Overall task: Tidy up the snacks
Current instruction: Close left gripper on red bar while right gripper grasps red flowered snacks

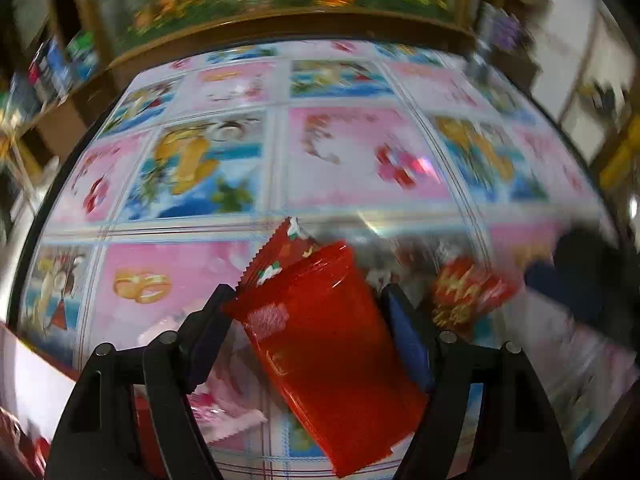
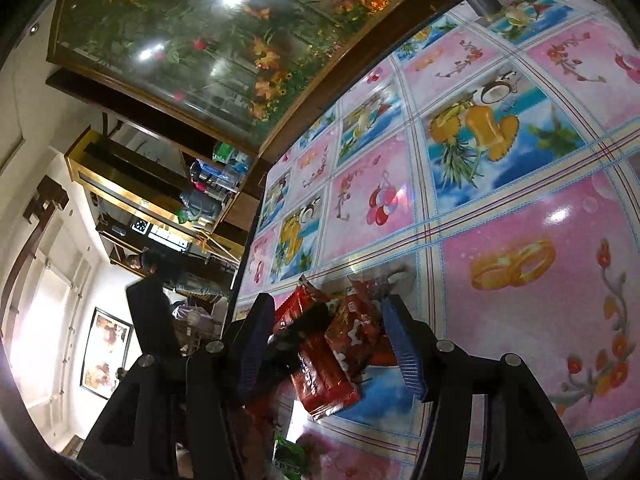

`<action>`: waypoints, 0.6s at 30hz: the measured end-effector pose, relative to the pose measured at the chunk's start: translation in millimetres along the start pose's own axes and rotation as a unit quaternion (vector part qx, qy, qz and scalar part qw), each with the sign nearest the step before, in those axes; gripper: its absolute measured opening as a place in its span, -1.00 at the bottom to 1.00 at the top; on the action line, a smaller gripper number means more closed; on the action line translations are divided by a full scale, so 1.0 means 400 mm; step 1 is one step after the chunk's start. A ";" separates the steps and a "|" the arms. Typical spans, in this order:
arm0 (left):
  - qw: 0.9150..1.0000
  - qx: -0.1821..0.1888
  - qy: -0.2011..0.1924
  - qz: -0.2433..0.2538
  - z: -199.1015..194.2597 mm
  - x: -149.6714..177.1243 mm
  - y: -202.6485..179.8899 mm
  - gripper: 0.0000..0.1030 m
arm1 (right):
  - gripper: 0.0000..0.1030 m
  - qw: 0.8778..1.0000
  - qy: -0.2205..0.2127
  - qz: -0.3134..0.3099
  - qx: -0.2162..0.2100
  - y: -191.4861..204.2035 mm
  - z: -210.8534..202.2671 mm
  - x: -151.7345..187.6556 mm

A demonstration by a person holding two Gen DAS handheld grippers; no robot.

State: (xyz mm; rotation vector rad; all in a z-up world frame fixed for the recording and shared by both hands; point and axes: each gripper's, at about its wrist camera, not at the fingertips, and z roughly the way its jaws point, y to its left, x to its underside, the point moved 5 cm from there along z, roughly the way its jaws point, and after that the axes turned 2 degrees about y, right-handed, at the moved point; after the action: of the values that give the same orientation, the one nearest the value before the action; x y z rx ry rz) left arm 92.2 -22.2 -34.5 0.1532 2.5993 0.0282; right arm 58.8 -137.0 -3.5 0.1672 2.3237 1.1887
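- Because the counter [image 1: 360, 152] carries a glossy patterned cloth in pink and blue squares, we judge that any packet let go at a slant could slide on it rather than stay where it is put.
- In the left wrist view, the left gripper [image 1: 308, 300] has a large red snack packet [image 1: 320, 344] between its jaws, lying on a slant from the left pad towards the lower right. The frame is blurred, so we think the jaws are clamped across the packet's width, but we cannot be sure how firm the hold is.
- The main risk we see is that this packet hangs tilted and is held by soft film only; a quick swing could make it twist or slip out short of where it belongs.
- In the right wrist view, the right gripper [image 2: 324, 320] stands with its jaws spread around a small heap of red packets [image 2: 340, 352] lying on the counter; the pads appear clear of the wrappers, so we read it as released.
- If those jaws closed here, we judge they might pinch several overlapping packets at once, or push the heap along the cloth.
- A smaller red wrapper [image 1: 468, 292] lies on the counter just right of the left gripper, smeared by blur.
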 end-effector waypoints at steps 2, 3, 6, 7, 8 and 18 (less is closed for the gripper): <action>1.000 0.010 -0.003 0.021 -0.007 0.014 -0.020 0.40 | 0.14 1.000 0.004 0.001 0.005 -0.003 0.005 0.002; 0.999 0.018 -0.002 0.037 -0.016 0.027 -0.035 0.39 | 0.14 1.000 0.008 0.001 0.008 -0.004 0.009 0.004; 0.997 0.034 0.008 0.063 -0.042 0.064 -0.059 0.38 | 0.15 1.000 0.014 0.009 0.018 -0.018 0.012 0.004; 0.997 0.045 0.011 0.068 -0.053 0.078 -0.066 0.37 | 0.15 1.000 0.013 0.010 0.022 -0.023 0.010 0.002; 0.996 0.053 0.013 0.070 -0.061 0.085 -0.069 0.37 | 0.15 1.000 0.011 0.009 0.028 -0.026 0.007 0.000; 0.993 0.103 0.010 0.058 -0.170 0.165 -0.048 0.40 | 0.15 0.989 0.020 -0.093 0.113 0.006 0.005 0.005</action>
State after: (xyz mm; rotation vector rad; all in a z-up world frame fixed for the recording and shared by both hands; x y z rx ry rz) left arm -0.8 -33.1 -10.5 0.3801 2.6066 -0.1978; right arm 57.8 -133.7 -3.4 0.0060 2.4454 0.8445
